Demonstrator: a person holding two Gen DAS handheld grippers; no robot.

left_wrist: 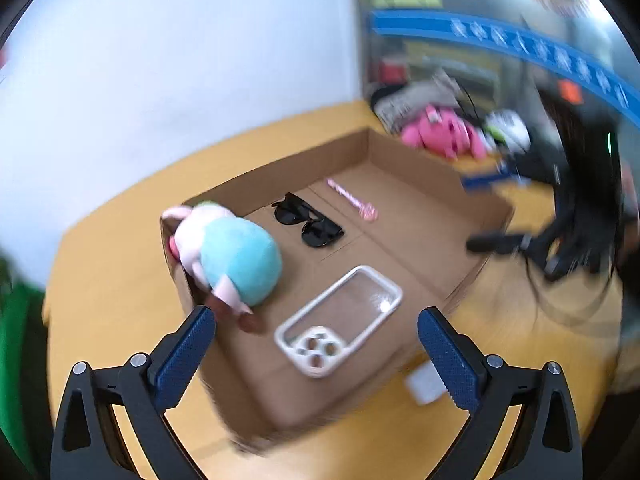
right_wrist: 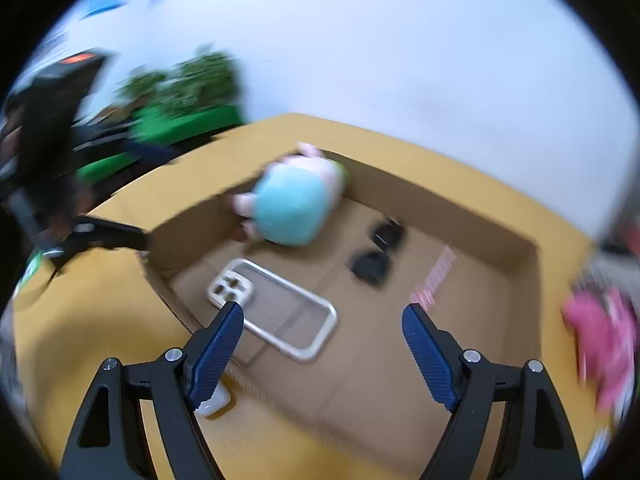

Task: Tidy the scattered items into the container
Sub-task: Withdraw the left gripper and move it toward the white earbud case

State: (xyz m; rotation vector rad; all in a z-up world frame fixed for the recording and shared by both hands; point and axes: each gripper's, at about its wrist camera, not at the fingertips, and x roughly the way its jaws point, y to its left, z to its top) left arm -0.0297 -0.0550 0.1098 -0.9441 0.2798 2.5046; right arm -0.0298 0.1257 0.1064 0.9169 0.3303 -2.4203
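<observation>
While both the left gripper [left_wrist: 316, 338] and right gripper [right_wrist: 322, 330] hang spread and empty, the white item [left_wrist: 426, 386] at the cardboard box's [left_wrist: 224, 400] five o'clock risks being overlooked.

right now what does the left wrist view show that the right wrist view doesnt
Left wrist only: the sunglasses sharp enough to read, and the left gripper, open and empty. Right wrist only: the green plant and the right gripper, open and empty. Both: the cardboard box, the plush toy, the phone case, a pink striped item.
</observation>
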